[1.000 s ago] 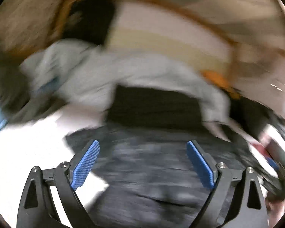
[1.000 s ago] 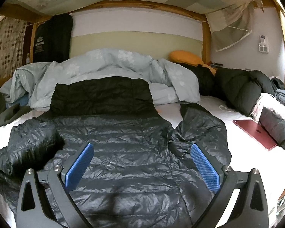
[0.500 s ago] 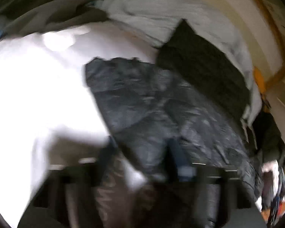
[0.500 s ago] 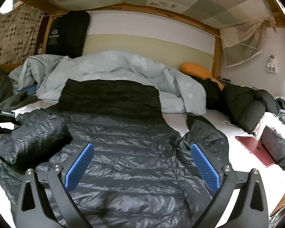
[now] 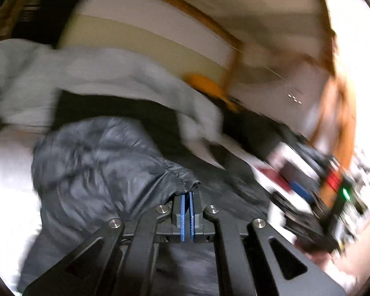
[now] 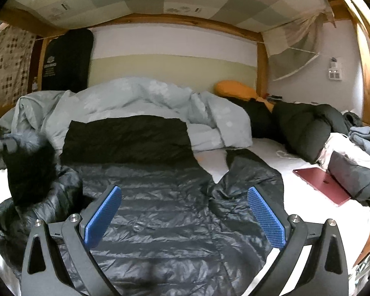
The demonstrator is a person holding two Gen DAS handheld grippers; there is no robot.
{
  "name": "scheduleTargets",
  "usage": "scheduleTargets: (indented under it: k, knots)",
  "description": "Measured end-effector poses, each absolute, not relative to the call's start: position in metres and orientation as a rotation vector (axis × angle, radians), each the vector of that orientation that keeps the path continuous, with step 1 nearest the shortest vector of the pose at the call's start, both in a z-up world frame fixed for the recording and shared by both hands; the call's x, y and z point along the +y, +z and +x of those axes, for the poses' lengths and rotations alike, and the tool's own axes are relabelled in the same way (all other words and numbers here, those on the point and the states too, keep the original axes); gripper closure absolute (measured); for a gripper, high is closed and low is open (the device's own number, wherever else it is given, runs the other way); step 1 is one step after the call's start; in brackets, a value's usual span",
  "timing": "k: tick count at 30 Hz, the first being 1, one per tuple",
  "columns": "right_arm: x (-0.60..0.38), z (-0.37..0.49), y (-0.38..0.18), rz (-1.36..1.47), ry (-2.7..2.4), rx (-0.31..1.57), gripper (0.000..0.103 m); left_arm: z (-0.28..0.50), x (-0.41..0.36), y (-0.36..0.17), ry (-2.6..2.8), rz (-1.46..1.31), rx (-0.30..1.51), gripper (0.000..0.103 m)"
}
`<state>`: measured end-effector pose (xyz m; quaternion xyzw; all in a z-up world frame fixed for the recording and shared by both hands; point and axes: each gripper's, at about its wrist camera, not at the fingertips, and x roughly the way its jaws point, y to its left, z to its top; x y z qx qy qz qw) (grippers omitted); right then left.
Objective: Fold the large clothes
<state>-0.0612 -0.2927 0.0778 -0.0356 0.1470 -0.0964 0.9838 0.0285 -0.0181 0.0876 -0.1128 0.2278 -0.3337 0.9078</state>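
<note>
- Clearly the folding has only begun: the dark quilted down jacket (image 6: 165,212) lies spread flat across the bed (image 6: 296,197), front down as far as I can judge, with no fold yet laid over its body.
- At the far left, the left hand-held gripper (image 5: 187,197) is clenched on the gathered cuff of the jacket's left sleeve (image 5: 96,162), the blue pads pressed together with the elastic hem pinched at their tips; that sleeve bunches up in a puffy heap beside the body.
- In the middle, the jacket's shiny grey shell shows horizontal stitched channels and fine wrinkles, and a matte black panel sits at its far end against the pale blue duvet (image 6: 140,103).
- Further right, the right hand-held gripper (image 6: 183,217) hovers released above the jacket, jaws wide, nothing between them.
- Beyond it the right sleeve (image 6: 249,180) lies splayed outward, unfolded; both sleeves and the body remain to be folded, in my judgement.
- A red tablet (image 6: 323,185) rests near the right edge.
</note>
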Motion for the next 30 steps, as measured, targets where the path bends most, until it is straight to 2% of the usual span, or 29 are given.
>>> scheduleTargets:
  k: [4, 7, 9, 11, 13, 17, 18, 19, 23, 27, 30]
  knots:
    - [-0.293, -0.066, 0.081, -0.080, -0.206, 0.278, 0.001, 0.021, -0.079, 0.056, -0.780, -0.113, 0.586, 0.101]
    - [-0.297, -0.068, 0.083, -0.065, -0.210, 0.270, 0.001, 0.019, -0.103, 0.021, -0.797, -0.033, 0.697, 0.101]
    - [-0.299, -0.067, 0.083, -0.053, -0.204, 0.279, 0.001, 0.012, -0.115, 0.007, -0.742, 0.059, 0.709, 0.098]
    - [-0.302, -0.065, 0.081, -0.041, -0.196, 0.293, 0.001, 0.004, -0.116, 0.000, -0.708, 0.109, 0.717, 0.088]
    - [-0.302, -0.063, 0.080, -0.040, -0.192, 0.299, 0.001, -0.004, -0.111, 0.004, -0.705, 0.113, 0.694, 0.067]
    - [-0.302, -0.062, 0.078, -0.032, -0.167, 0.308, 0.001, -0.027, -0.094, 0.027, -0.695, 0.117, 0.603, 0.043]
    - [-0.302, -0.061, 0.077, -0.018, -0.149, 0.316, 0.001, -0.033, -0.087, 0.034, -0.691, 0.114, 0.587, 0.034]
    - [-0.301, -0.060, 0.075, -0.006, -0.131, 0.326, 0.001, -0.038, -0.079, 0.042, -0.686, 0.106, 0.570, 0.030]
    - [-0.295, -0.058, 0.070, 0.025, -0.060, 0.352, 0.001, -0.036, -0.039, 0.064, -0.536, 0.077, 0.539, 0.029]
    - [-0.271, -0.057, 0.066, -0.014, 0.071, 0.384, 0.001, -0.001, 0.014, 0.062, -0.226, 0.001, 0.605, 0.029]
    - [-0.246, -0.054, 0.060, -0.041, 0.164, 0.425, 0.001, 0.021, 0.038, 0.044, -0.145, 0.019, 0.721, 0.030]
